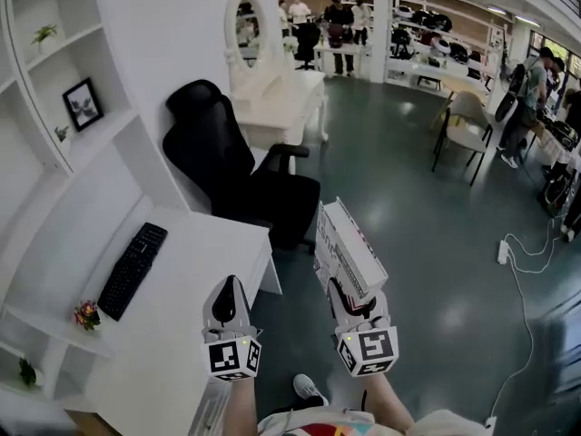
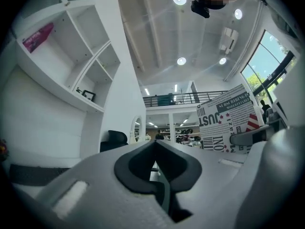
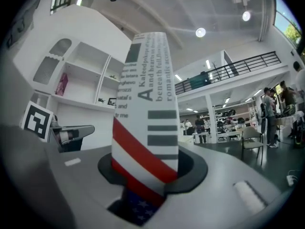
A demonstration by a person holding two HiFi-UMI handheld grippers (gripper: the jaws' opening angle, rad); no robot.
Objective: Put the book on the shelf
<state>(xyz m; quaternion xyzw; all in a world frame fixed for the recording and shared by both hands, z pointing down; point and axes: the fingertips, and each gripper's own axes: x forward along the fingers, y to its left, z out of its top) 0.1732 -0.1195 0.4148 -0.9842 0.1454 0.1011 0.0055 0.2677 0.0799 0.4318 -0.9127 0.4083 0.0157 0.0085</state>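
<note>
Grips the book with the right gripper, jaws pinched on its two covers at the near end. Takes in only that end: the corner printed with stars sunk deepest between the jaws, red and white stripes just above the pads, all the rest standing well clear beyond the fingertips. Shows, in the right gripper view, the narrow printed edge upright and centred between the jaws, with black text and grey bars along its length. Holds it in the air, tilted forward and away, over the grey floor, just beside the right edge of the white desk and near the black office chair. Touches nothing but the jaws. Carries the left gripper alongside, near the book but apart from it, above the desk's near corner, jaws pressed together with nothing between them. Catches the book in the left gripper view too, off to the right, patterned cover facing the camera. Leaves the white shelf well apart to the left, above and behind the desk, with a framed picture and a small plant in its compartments and a pink item leaning in an upper one. Finds a black keyboard lying on the desk below.
</note>
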